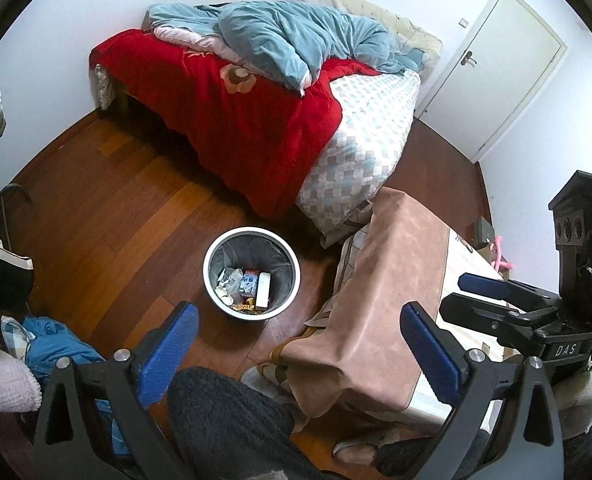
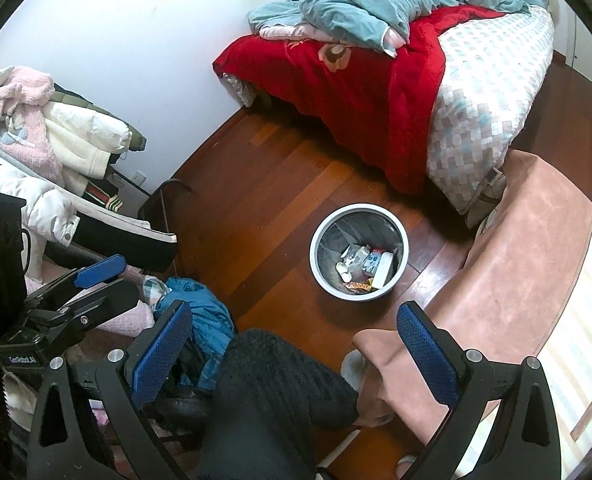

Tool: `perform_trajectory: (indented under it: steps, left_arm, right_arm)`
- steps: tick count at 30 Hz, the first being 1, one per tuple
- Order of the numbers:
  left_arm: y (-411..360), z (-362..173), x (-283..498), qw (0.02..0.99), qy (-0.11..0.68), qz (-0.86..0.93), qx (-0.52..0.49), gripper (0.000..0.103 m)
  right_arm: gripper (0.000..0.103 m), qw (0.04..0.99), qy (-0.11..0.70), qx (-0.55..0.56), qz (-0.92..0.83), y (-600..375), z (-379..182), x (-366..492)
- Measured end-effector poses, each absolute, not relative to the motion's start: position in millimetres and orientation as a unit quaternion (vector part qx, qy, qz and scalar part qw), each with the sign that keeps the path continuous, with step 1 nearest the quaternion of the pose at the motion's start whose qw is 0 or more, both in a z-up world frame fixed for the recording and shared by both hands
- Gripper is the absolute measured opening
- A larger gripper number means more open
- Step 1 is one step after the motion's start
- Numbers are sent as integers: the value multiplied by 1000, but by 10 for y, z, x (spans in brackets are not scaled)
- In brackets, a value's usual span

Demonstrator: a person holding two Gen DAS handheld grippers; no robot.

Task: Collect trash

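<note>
A round white trash bin [image 1: 251, 276] with a grey liner stands on the wood floor; it also shows in the right wrist view [image 2: 359, 252]. Several pieces of trash lie inside it: a white box [image 1: 263, 289], wrappers and small packets [image 2: 359, 266]. My left gripper [image 1: 299, 344] is open and empty, held high above the floor on the near side of the bin. My right gripper [image 2: 297, 348] is open and empty, also above the floor near the bin. The right gripper shows at the right edge of the left wrist view [image 1: 495, 292].
A bed [image 1: 280, 112] with a red blanket and blue duvet stands behind the bin. A table with a pink-brown cover [image 1: 383, 320] is at the right. A pile of clothes [image 2: 48, 152] and a blue garment [image 2: 204, 320] lie at the left. The person's dark-clad leg [image 2: 272, 408] is below.
</note>
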State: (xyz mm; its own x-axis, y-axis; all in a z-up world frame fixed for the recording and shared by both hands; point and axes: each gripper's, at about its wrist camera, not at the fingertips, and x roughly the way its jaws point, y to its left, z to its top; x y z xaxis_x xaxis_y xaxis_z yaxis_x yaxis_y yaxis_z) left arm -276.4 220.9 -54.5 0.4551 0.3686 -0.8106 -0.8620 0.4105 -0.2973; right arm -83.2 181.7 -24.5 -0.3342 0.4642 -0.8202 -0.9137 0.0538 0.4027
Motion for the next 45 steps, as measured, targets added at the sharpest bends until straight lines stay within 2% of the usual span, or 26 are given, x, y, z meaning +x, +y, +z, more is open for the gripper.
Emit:
perform_trajectory:
  steps: [45]
  left_arm:
    - [2262, -694, -2785, 759, 349, 389, -389, 103]
  right_arm:
    - [103, 523, 501, -251, 642, 1842, -281, -887]
